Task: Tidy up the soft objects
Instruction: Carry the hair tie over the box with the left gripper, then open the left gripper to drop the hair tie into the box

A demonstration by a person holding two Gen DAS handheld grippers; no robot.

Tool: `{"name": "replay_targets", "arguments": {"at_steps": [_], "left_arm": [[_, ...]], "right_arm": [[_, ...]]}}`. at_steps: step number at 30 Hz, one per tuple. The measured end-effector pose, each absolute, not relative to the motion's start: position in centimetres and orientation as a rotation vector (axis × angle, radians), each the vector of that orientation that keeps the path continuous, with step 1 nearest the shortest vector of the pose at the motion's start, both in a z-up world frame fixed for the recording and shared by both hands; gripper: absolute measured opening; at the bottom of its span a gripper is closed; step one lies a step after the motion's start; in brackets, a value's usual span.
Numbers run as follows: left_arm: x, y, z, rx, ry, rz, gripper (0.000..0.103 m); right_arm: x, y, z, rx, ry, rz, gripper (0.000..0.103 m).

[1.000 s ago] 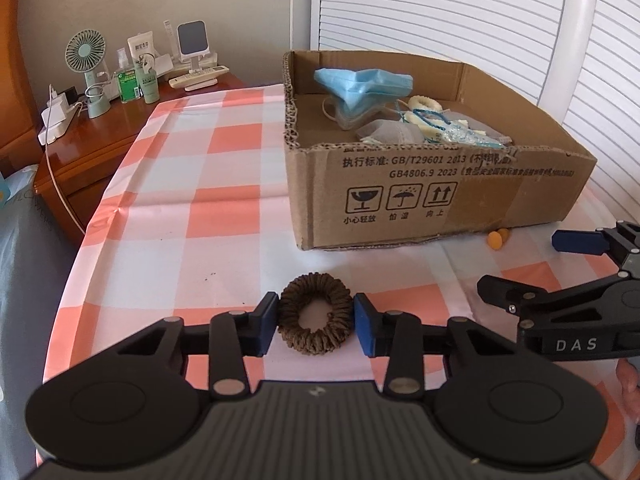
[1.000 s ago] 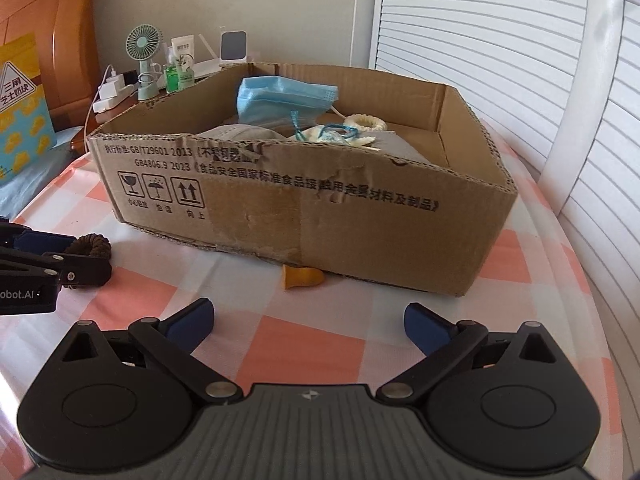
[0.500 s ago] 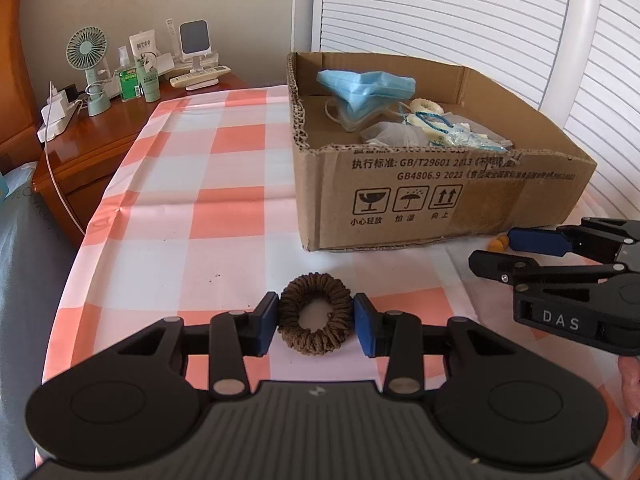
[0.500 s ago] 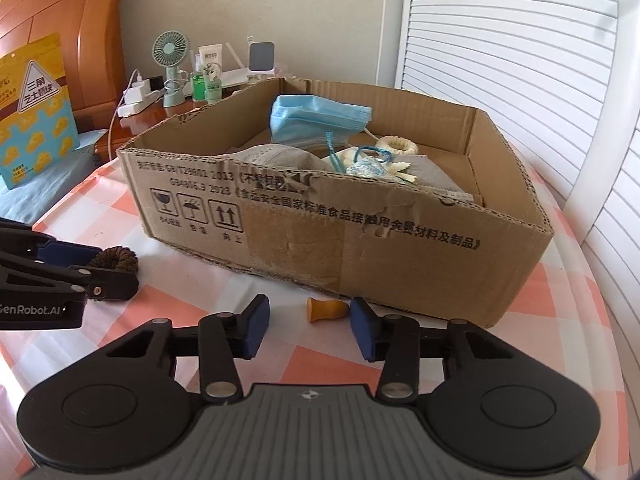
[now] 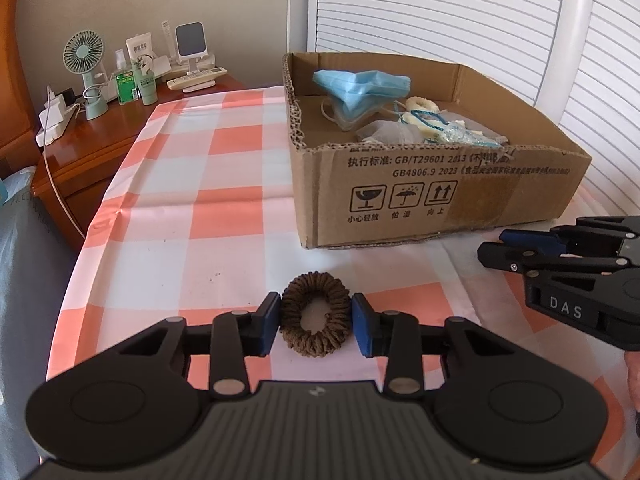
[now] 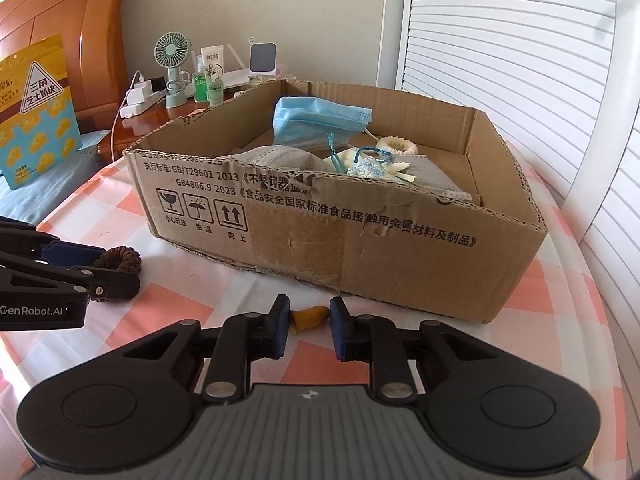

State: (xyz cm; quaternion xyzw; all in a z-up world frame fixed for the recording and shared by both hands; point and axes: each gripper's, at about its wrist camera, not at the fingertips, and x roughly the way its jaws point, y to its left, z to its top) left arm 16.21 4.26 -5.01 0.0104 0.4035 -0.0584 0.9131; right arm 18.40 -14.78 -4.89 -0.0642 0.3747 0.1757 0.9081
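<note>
Since a second ago the right gripper (image 6: 307, 322) has gone from wide open to a narrow gap around the small orange piece (image 6: 310, 315), while the left gripper (image 5: 316, 324) has kept its place and is closing a touch more on the brown hair tie (image 5: 316, 314).

On the left, that hair tie lies on the checked cloth (image 5: 192, 216) with a blue pad touching each side. It looks light, woolly and springy, so it should squash and slip little; gripping across the ring as now suits it.

Further right, the orange piece lies just in front of the cardboard box (image 6: 400, 248), between the right jaws. Whether the pads press it yet is hard to see; they seem to. It looks tiny, soft and likely to pop out, so take it at its thicker middle.
</note>
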Motion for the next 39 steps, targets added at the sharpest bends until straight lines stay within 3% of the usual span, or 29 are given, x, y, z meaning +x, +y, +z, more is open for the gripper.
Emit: {"name": "replay_targets", "arguments": {"at_steps": [16, 27, 30, 32, 35, 39], "left_arm": [[13.8, 3.6, 1.6, 0.117, 0.741, -0.306, 0.035], [21.6, 0.4, 4.4, 0.224, 0.633, -0.294, 0.037], [23.8, -0.2, 3.3, 0.268, 0.616, -0.235, 0.047], [24.6, -0.2, 2.5, 0.291, 0.612, -0.203, 0.072], [24.4, 0.4, 2.2, 0.268, 0.603, -0.18, 0.093], [22.9, 1.4, 2.7, 0.257, 0.585, -0.162, 0.1]], "right_arm": [[14.8, -16.2, 1.4, -0.186, 0.688, 0.441, 0.025], [15.1, -16.5, 4.6, -0.203, 0.628, 0.444, 0.025], [15.7, -16.5, 4.7, -0.207, 0.626, 0.431, 0.025], [16.3, -16.5, 4.8, -0.211, 0.626, 0.426, 0.025], [17.5, -16.6, 5.0, -0.213, 0.628, 0.418, 0.025], [19.8, -16.3, 5.0, -0.213, 0.645, 0.404, 0.025]]}}
